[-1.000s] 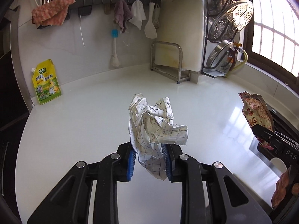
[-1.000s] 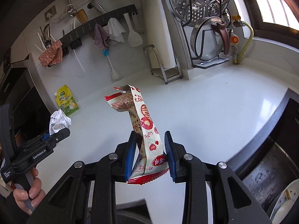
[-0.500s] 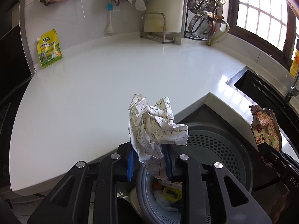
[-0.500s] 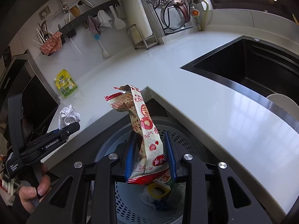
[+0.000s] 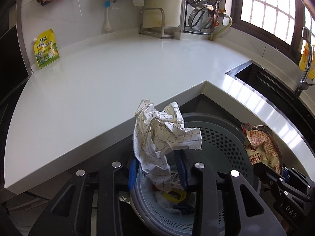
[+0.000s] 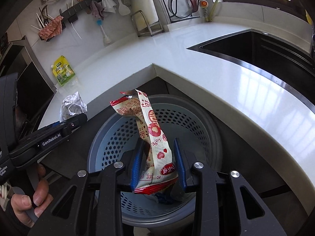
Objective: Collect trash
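My left gripper (image 5: 157, 169) is pinching a crumpled sheet of checked paper (image 5: 163, 135) between its blue pads, the wad standing up above the fingertips and its lower tail hanging down between them. Directly below sits the grey perforated trash bin (image 5: 222, 135), tucked into the inner corner where the two runs of white countertop (image 5: 110, 82) meet. The paper's top overlaps the counter's front edge in the left wrist view, while its tail hangs over the bin's opening. In the bottom of the bin I can see a yellow ring-shaped scrap (image 5: 175, 195) and some pale and dark blue rubbish.

My right gripper (image 6: 157, 166) is clamped on a red-and-white snack wrapper (image 6: 151, 137), which rises as a long twisted strip, its bottom seam flaring out below the pads. It too hangs over the bin's mouth (image 6: 196, 122), closer to the far-right rim as seen from the left camera (image 5: 261, 147). The two grippers are side by side, apart, each over its own part of the opening.

The counter edge wraps the bin on two sides, so the open room is above the bin and toward me. To the right, a dark sink (image 6: 256, 45) is cut into the counter. Against the back wall stand a yellow pouch (image 5: 46, 48) and a metal rack (image 5: 155, 24), both well away from the corner.
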Demonstrator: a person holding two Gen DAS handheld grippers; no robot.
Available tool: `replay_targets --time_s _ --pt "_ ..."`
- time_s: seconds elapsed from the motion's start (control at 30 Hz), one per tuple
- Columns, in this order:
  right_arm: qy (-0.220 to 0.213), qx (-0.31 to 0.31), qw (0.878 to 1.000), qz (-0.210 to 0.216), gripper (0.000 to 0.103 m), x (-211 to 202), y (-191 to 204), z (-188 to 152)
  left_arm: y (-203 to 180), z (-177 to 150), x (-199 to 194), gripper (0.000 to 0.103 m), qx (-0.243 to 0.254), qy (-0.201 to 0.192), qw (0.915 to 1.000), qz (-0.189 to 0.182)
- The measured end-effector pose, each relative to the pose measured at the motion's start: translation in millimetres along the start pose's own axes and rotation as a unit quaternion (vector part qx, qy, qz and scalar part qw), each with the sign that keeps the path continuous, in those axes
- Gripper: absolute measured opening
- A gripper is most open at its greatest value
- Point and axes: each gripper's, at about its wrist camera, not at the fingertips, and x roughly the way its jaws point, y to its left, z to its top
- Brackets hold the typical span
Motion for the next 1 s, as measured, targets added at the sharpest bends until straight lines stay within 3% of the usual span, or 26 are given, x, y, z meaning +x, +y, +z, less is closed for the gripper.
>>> replay_targets --time_s 0.03,0.1,0.17,0.43,1.0 --pt "0.0 -0.002 1.0 0.0 0.033 0 1 1 -1 0 -1 0.042 0.001 0.0 1.0 0.0" --pt "-0.008 -0.004 1.0 -0.004 0.053 -3 1 0 -2 -1 -3 0.052 -0.001 -0.001 1.0 -0.001" --pt "-0.021 -0.004 1.0 -0.004 0.065 -8 1 0 -3 -2 -5 0.062 -0.001 -0.003 1.0 0.001" --pt "-0.024 0.002 1.0 0.0 0.066 -11 -2 1 -3 -3 -7 0.081 0.001 0.001 1.0 0.002" --pt "-0.027 0.001 1.0 0.003 0.069 -13 2 -1 -2 -6 -8 0.086 -0.002 0.007 1.0 0.002"
